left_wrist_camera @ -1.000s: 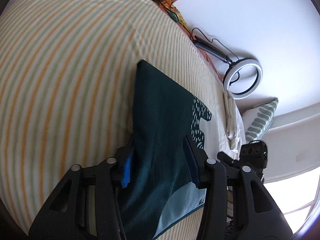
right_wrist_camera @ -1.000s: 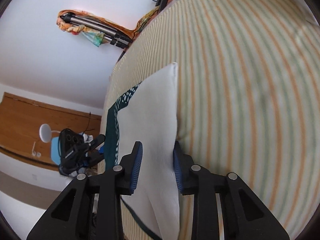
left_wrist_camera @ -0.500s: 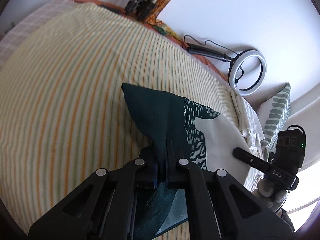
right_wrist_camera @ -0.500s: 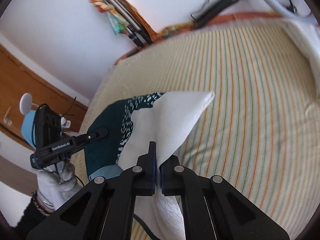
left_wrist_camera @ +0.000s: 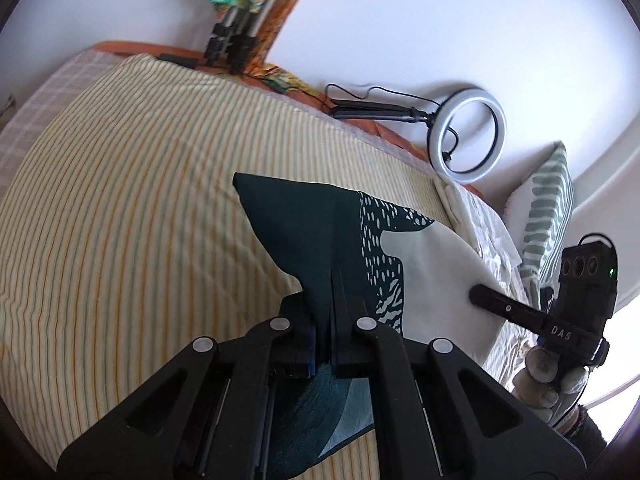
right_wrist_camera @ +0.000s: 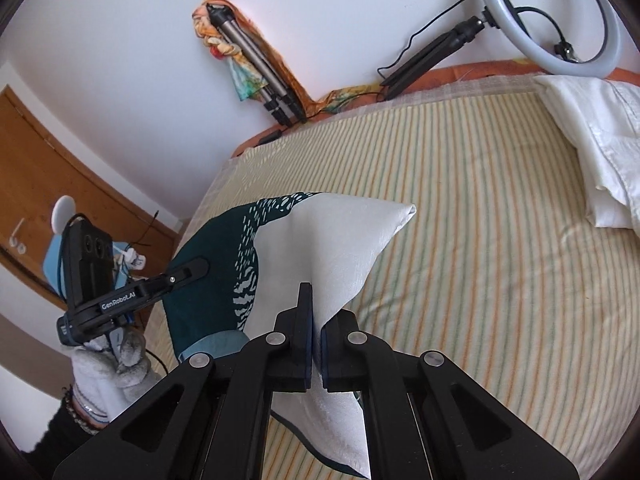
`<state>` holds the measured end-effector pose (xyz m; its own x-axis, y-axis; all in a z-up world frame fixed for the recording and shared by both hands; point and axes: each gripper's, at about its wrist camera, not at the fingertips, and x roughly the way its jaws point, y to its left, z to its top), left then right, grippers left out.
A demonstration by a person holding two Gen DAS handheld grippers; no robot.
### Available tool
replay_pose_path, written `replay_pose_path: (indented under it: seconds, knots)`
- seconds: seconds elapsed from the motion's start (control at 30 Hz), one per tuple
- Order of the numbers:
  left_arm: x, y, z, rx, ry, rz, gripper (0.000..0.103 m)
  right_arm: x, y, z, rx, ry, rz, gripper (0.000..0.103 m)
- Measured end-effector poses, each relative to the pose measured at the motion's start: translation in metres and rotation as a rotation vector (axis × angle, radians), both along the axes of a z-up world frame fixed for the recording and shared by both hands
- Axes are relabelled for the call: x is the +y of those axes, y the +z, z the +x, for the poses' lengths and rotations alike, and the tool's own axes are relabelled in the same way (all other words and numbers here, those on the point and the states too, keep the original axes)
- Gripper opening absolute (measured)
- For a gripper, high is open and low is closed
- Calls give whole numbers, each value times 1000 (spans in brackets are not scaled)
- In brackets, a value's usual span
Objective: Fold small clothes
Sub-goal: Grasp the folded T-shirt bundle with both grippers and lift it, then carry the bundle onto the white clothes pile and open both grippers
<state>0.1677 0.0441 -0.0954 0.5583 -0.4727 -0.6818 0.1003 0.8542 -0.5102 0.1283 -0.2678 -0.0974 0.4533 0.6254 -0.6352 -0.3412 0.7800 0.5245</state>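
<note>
Striped sheets (left_wrist_camera: 120,240) cover the big bed where you are working, with a white wall behind it and a ring light (left_wrist_camera: 468,136) leaning near the pillows.

Your cloth (left_wrist_camera: 320,232) is lifted off the bed at the near edge and droops down to the sheets at the far edge. It is dark green on one side and white (right_wrist_camera: 344,248) on the other. Its long way runs side to side, from one of your hands to the other.

Your left gripper (left_wrist_camera: 322,344) is pinched tight on the dark green end. Your right gripper (right_wrist_camera: 316,340) is pinched tight on the white end. You can see each tool from the other camera, so they sit well apart with the cloth stretched between them.

From both grippers the rest of the cloth lies straight ahead, away from you. The two far corners point at the wall and touch the sheets.

So I think the next move is forward: carry both near corners over the cloth toward the far corners. Keep both hands level, or the fold may come out crooked.
</note>
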Motion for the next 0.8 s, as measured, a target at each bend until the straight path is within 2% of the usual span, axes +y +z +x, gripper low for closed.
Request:
replay_pose_path:
  seconds: [0.1,0.33,0.53,0.8]
  knots:
    - [-15,9,-1,-24,-24,9,2,-6,9,-8,-30,-14,-6,2]
    - [-58,21,16,-39,-79,-24,2,-36,23,-23,-77,-70,-21,1]
    - [-111,38,35,-76,-138,-23,2,-88,43,-16,-119,-136,-31,1]
    - [-202,54,73,-109,-211,-17,2,-170,73,-1,-187,-199,-84,1]
